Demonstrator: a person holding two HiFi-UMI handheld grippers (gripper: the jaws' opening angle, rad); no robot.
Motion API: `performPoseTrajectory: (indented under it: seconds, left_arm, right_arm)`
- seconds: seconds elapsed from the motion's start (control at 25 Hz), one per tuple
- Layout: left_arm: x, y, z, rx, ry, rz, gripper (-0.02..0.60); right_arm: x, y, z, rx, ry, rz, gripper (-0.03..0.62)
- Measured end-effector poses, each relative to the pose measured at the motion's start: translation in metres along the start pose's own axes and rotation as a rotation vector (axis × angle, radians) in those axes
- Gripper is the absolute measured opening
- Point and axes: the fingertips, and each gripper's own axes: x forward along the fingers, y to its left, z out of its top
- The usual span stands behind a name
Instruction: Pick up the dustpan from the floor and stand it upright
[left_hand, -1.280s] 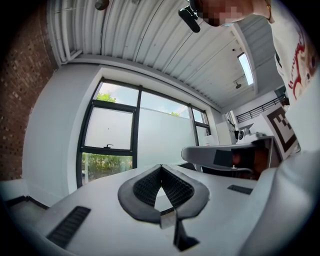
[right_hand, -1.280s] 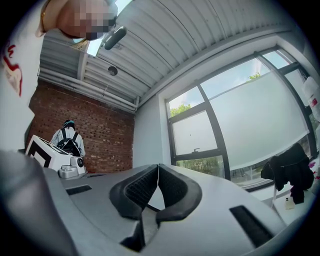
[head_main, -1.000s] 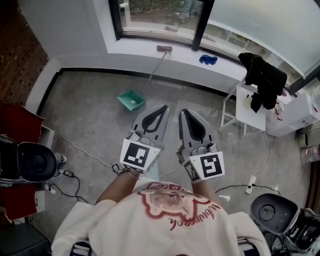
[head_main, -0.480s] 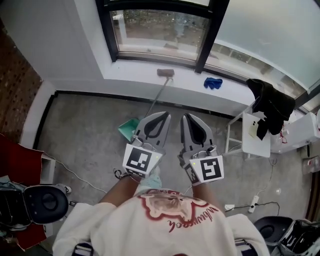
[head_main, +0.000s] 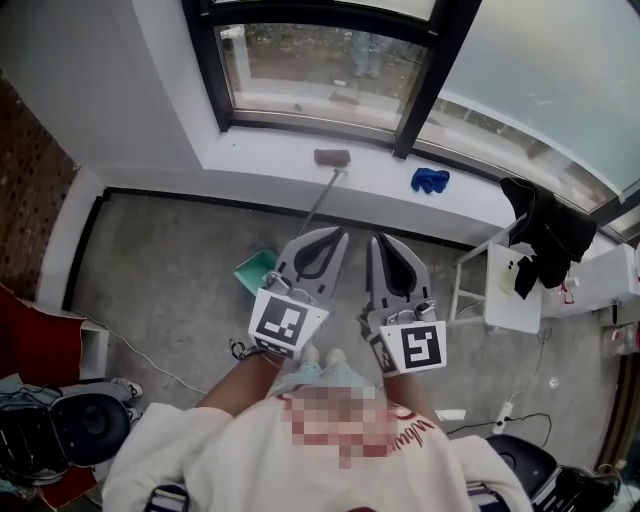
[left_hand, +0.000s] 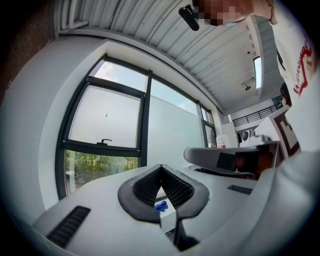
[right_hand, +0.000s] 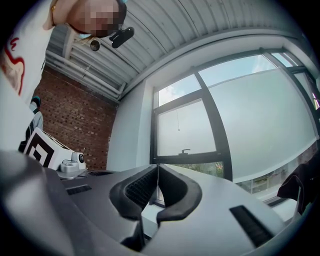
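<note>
- Concrete floor (head_main: 160, 260) fills less of the head view than a second ago, because the person has walked up towards the window wall.
- Nearest, the left gripper (head_main: 338, 234) and right gripper (head_main: 378, 240) point level, side by side. Each has its jaws pressed together on nothing, as before.
- Once well ahead, the green dustpan (head_main: 254, 272) now lies just beside the left gripper, partly hidden by it, near the floor's far edge.
- Its handle (head_main: 318, 200) leans up onto the window sill (head_main: 260, 150).
- The approach looks nearly done. The jaws must still spread and come down before any grab.
</note>
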Motion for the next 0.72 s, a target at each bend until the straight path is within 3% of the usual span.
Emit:
performPoseTrajectory:
  seconds: [0.48, 0.72]
  left_arm:
    - [0.07, 0.012, -0.005, 0.005, 0.004, 0.024, 0.02]
    - [0.112, 0.015, -0.003, -0.003, -0.014, 0.045, 0.02]
  right_arm:
    - [0.032, -0.052, -0.011, 0.01, 0.02, 0.053, 0.025]
    - [0.056, -0.086, -0.014, 0.022, -0.017, 0.094, 0.025]
